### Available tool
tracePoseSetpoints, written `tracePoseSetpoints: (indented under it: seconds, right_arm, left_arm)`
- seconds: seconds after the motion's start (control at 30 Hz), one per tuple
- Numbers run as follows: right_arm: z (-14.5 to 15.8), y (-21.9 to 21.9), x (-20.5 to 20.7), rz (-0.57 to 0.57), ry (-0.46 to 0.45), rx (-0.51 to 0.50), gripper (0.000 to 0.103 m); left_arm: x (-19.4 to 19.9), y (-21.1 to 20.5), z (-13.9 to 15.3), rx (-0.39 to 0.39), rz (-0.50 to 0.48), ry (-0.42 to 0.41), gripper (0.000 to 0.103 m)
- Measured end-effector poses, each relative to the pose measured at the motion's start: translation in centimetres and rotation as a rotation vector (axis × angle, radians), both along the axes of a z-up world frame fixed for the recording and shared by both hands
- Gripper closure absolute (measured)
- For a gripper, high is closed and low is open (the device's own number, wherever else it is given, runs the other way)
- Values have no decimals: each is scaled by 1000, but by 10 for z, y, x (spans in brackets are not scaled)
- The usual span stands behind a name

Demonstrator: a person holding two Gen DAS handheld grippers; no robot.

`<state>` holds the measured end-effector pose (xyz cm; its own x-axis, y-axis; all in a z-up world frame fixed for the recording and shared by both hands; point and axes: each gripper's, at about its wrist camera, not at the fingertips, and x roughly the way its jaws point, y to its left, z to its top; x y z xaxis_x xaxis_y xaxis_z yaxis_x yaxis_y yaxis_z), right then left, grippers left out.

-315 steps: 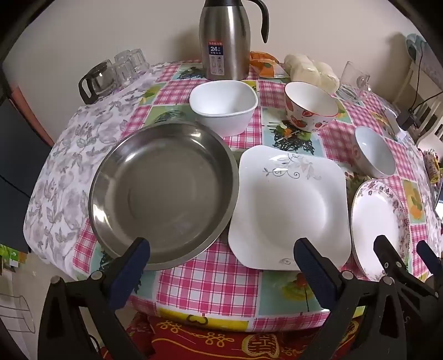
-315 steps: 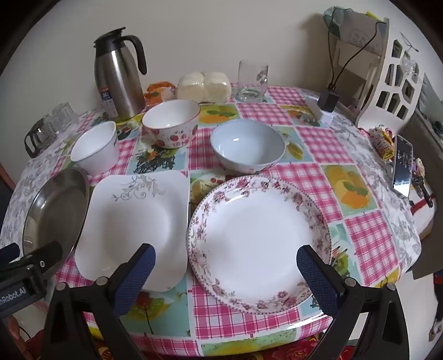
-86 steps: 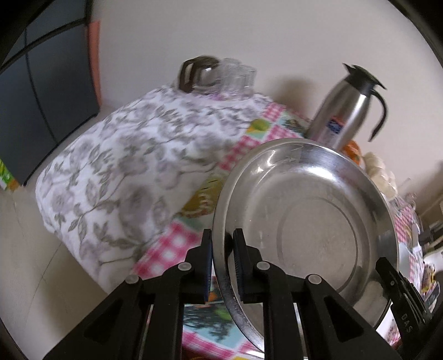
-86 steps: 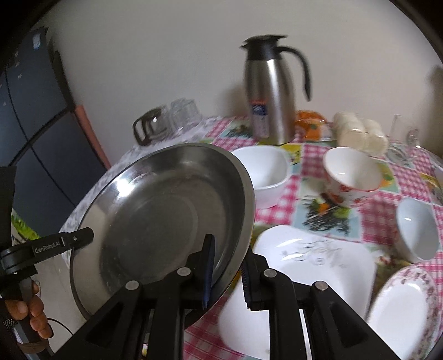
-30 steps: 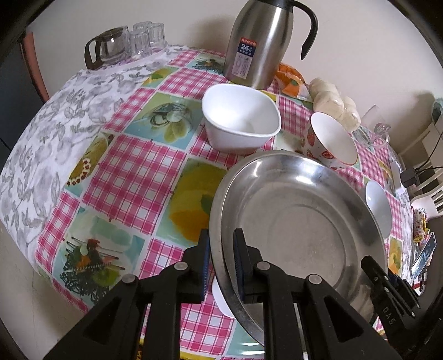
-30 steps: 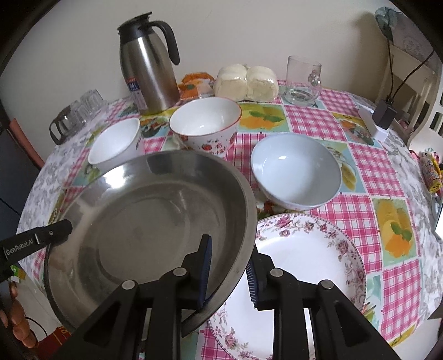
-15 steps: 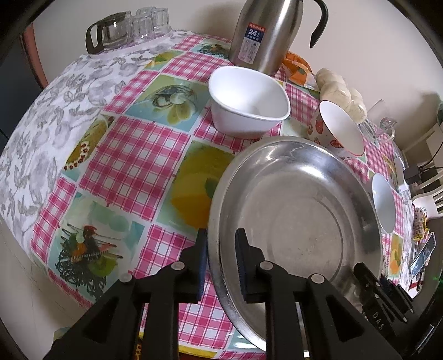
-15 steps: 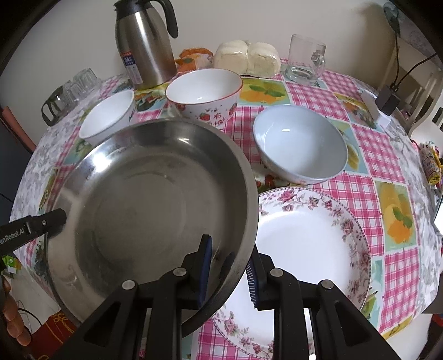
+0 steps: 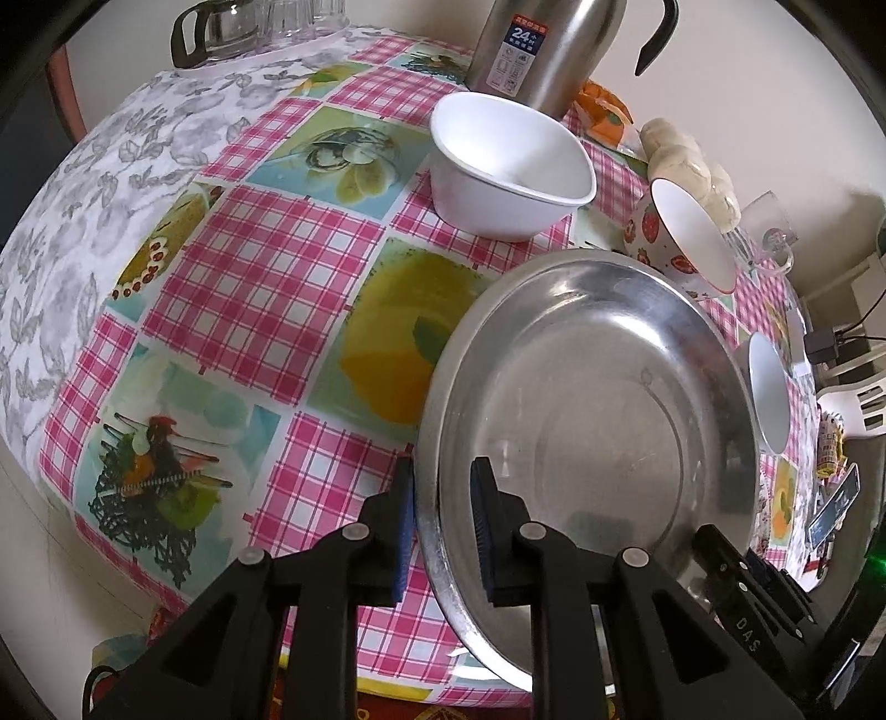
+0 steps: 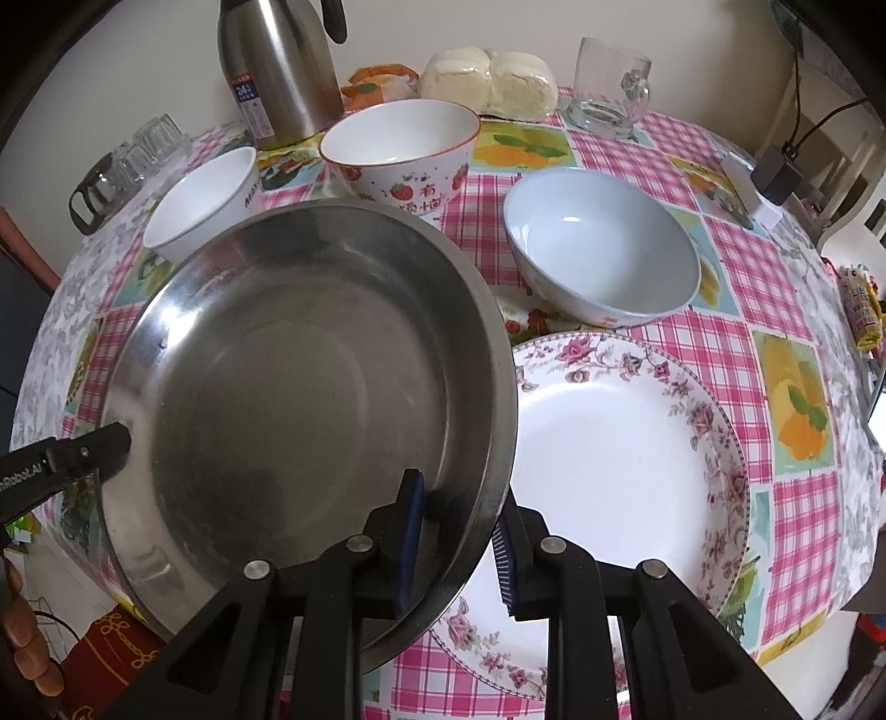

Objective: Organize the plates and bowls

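A large steel dish (image 9: 598,387) (image 10: 310,387) lies where the square white plate stood, which is now hidden under it. My left gripper (image 9: 440,515) straddles the dish's left rim with a small gap at each pad. My right gripper (image 10: 459,526) straddles the right rim the same way, jaws slightly apart. A floral round plate (image 10: 620,443) lies to the right of the dish. Behind stand a square white bowl (image 9: 509,166) (image 10: 202,205), a strawberry bowl (image 10: 401,155) (image 9: 686,238) and a pale blue bowl (image 10: 601,249) (image 9: 767,393).
A steel thermos jug (image 10: 277,66) (image 9: 542,44), a glass pot with cups (image 9: 221,27), wrapped buns (image 10: 487,83) and a glass mug (image 10: 606,83) line the table's back. A charger and phone lie at the right edge. The checked tablecloth (image 9: 249,277) is bare on the left.
The dish has come down flat over the square white plate. Both grippers' jaws have eased apart a little at its rim.
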<state>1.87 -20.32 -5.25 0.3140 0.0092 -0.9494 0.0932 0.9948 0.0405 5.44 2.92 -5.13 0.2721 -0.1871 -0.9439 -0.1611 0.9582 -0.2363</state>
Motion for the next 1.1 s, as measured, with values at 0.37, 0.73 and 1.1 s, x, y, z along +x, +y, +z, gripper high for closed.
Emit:
tracePoseSetpoints:
  seconds: [0.37,0.73,1.1]
  right_arm:
    - [0,-3,2,-15,3,15,77]
    - [0,-4,2,-27,9,21,77]
    - [4,-8,3,-41,-6,32,77]
  left_arm:
    - [-1,3,-2,-29,6,8,83]
    - [-1,4,-4,-41,13,18,78]
    - [1,3,3,-22,14,-20,60]
